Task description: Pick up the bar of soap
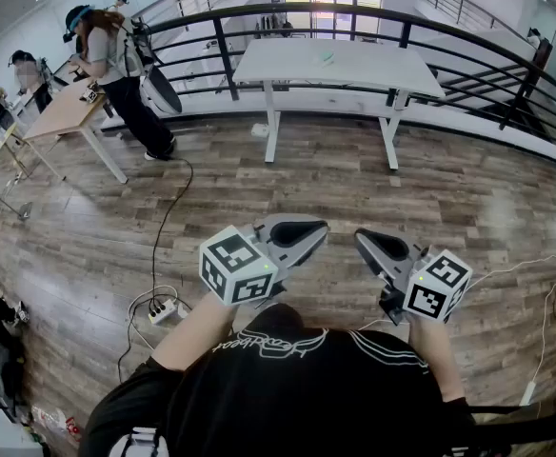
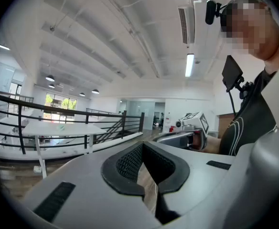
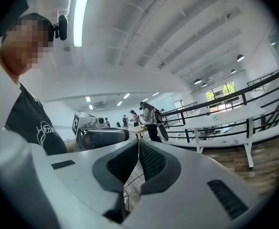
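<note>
A large open room with a wood plank floor (image 1: pixel 373 198) and a curved black railing (image 1: pixel 354 12). A white table (image 1: pixel 373 69) stands just in front of the railing, well ahead of the person wearing the camera. On its tabletop, near the middle, lies 1 small pale green item (image 1: pixel 327 57). It is too small to confirm as the bar of soap, and no other candidate shows. To the left of the table, another person (image 1: pixel 116 65) stands at a wooden desk (image 1: pixel 64 112).

The 2 grippers hang close to the wearer's chest, well short of the table. The left gripper (image 1: pixel 314 228) has its jaws fully together with nothing between them. The right gripper (image 1: pixel 366 240) is likewise closed and empty.

Judging from this, the pick has not begun. To do it well, walk up to the table, spread 1 gripper's jaws wider than the item, come down squarely over it, and close on its 2 longer sides.
</note>
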Demonstrator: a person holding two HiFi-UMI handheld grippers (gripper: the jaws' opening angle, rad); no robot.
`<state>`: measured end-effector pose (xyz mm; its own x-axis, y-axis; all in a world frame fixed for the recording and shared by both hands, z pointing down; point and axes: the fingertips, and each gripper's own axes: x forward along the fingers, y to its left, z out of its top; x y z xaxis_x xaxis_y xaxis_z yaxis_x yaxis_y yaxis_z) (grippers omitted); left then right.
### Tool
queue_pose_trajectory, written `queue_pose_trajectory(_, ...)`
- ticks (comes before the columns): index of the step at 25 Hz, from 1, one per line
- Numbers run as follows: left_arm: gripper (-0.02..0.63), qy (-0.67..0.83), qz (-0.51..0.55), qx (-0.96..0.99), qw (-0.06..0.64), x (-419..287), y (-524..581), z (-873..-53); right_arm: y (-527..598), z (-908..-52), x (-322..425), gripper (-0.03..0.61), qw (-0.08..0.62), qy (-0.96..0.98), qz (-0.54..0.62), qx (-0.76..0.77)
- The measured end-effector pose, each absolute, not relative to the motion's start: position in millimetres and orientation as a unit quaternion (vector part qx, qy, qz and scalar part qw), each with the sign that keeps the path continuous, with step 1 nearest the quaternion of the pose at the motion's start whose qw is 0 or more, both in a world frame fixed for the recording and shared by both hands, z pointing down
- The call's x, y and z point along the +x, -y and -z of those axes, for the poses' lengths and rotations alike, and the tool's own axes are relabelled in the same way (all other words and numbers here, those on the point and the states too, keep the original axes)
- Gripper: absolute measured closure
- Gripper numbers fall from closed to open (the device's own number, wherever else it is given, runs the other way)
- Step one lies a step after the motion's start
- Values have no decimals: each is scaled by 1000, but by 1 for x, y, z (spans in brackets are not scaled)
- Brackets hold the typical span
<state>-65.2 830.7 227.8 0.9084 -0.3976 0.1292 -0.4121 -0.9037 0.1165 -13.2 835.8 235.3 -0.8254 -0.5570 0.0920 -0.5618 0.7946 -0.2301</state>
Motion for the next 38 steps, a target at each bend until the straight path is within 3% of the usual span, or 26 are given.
queue_pose_trajectory(21, 606, 207, -44, 972, 98, -70, -817, -247, -822, -253, -26, 561, 3, 950, -135, 280)
queue_pose_trajectory(38, 606, 196, -21, 972, 124, -84, -711, -277, -719, -293, -29, 561, -25, 942, -161, 292)
